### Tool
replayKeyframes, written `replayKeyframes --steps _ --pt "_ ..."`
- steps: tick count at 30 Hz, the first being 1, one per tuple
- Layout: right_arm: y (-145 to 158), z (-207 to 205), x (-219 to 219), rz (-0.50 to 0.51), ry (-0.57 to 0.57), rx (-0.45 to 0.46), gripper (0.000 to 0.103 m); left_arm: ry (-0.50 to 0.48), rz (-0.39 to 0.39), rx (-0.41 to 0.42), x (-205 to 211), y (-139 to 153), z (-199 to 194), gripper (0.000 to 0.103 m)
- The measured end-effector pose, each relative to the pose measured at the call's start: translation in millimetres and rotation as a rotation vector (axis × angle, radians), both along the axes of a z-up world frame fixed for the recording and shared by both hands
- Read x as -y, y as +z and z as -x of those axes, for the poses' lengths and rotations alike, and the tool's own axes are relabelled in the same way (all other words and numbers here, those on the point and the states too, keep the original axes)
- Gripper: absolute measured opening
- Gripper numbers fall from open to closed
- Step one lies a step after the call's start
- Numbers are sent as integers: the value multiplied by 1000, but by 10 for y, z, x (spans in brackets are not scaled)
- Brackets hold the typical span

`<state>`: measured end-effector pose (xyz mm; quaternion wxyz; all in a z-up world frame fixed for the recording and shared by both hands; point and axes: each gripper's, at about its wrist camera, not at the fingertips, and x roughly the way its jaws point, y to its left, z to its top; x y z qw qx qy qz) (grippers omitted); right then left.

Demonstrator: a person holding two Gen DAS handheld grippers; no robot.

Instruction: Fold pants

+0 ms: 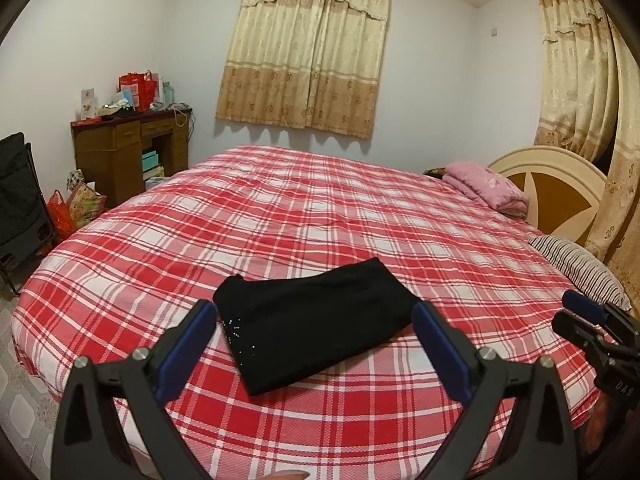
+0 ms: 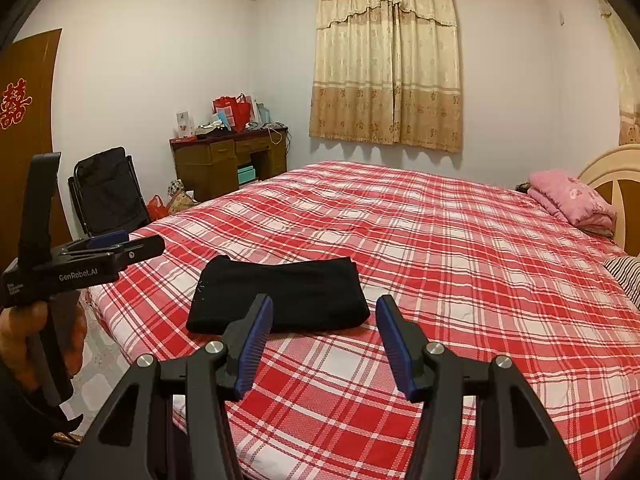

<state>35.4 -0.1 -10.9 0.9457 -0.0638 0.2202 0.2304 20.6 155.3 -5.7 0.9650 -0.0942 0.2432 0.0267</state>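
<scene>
Black pants (image 1: pixel 316 328) lie folded into a compact rectangle on the red plaid bed (image 1: pixel 360 216), near its front edge. My left gripper (image 1: pixel 314 310) hovers in front of them, jaws open wide, with nothing pressed between the blue pads. In the right wrist view the pants (image 2: pixel 280 292) lie just beyond my right gripper (image 2: pixel 325 302), which stands partly open and holds nothing. The left gripper (image 2: pixel 132 248) shows at the left of that view, held by a hand (image 2: pixel 24 328) and off the cloth. The right gripper (image 1: pixel 580 312) appears at the right edge of the left wrist view.
A pink folded blanket (image 1: pixel 488 188) and a striped pillow (image 1: pixel 580 264) lie by the headboard (image 1: pixel 560 184) at the right. A cluttered wooden desk (image 1: pixel 128 152), bags and a black folding chair (image 2: pixel 108 196) stand beyond the bed's left side.
</scene>
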Motion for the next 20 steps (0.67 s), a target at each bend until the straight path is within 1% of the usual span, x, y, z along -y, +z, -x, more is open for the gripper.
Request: replayKeyframes --steps 1,9,15,18,20 --pt "1 3 4 2 -1 1 55 3 1 -4 -4 -2 -4 103" --pt "9 2 -24 16 4 3 56 7 -4 -14 -15 -27 -24 103" --pt "3 -5 -32 19 7 5 55 40 -54 -15 13 -47 -22 103" --pt "-5 -3 -33 20 7 4 55 40 -59 -10 10 -52 -25 103" --pt "-9 -7 -23 20 7 2 56 21 -53 -10 9 -52 -30 103"
